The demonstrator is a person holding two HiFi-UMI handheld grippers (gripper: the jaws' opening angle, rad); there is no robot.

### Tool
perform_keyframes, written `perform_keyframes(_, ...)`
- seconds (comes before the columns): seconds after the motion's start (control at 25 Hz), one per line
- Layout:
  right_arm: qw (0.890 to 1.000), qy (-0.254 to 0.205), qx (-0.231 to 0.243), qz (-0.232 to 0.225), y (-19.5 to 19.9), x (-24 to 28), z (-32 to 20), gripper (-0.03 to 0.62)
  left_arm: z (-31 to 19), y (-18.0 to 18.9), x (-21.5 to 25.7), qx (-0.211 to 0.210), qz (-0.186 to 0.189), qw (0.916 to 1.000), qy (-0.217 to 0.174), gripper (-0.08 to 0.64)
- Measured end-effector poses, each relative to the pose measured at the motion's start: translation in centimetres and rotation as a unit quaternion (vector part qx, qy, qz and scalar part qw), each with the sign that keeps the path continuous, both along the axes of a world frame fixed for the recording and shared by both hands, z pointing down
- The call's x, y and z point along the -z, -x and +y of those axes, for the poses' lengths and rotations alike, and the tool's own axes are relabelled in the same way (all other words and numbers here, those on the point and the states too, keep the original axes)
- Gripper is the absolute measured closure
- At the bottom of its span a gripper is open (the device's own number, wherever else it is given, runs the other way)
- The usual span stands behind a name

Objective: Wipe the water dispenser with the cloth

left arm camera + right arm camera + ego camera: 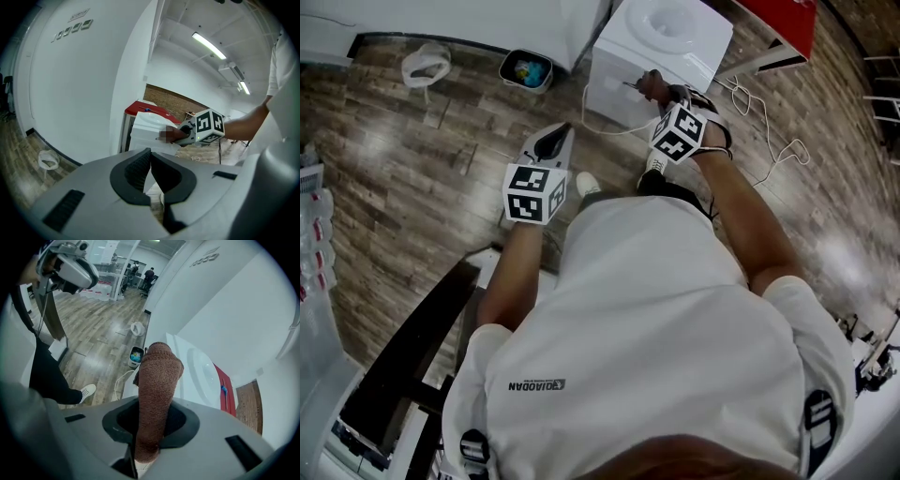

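Observation:
The white water dispenser (661,52) stands on the wooden floor ahead of me, its round top basin facing up. My right gripper (656,96) is at the dispenser's near top edge, shut on a brown knitted cloth (157,390) that sticks up out of the jaws. In the right gripper view the cloth tip is against the dispenser (199,373) at its front upper corner. My left gripper (551,141) hovers lower left of the dispenser, apart from it. Its jaws are shut with nothing between them (150,171). The left gripper view shows the dispenser (147,133) and my right gripper (185,136).
A small bin (526,69) with colourful contents and a white ring-shaped bag (427,64) lie on the floor left of the dispenser. A white cable (764,122) trails to its right. A red panel (787,23) stands behind. A dark bench (412,347) is at lower left.

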State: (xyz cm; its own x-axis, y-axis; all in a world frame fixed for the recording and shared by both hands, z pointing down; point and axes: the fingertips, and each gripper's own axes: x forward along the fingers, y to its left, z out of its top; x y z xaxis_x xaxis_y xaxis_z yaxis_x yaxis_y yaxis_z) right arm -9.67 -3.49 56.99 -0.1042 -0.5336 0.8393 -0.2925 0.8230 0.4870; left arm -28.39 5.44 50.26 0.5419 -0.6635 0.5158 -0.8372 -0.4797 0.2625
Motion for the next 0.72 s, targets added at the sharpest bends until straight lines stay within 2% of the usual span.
perform_keyframes(0.32, 1.0, 0.014, -0.006, 0.013, 0.3, -3.1, 0.5, 0.52, 0.1, 0.1, -0.9, -0.002, 0.002, 1.0, 0.007, 0.56)
perform_keyframes(0.72, 1.0, 0.011, -0.009, 0.019, 0.1, -8.1, 0.4, 0.52, -0.1, 0.0, -1.7, 0.004, 0.004, 0.9999, 0.016, 0.56)
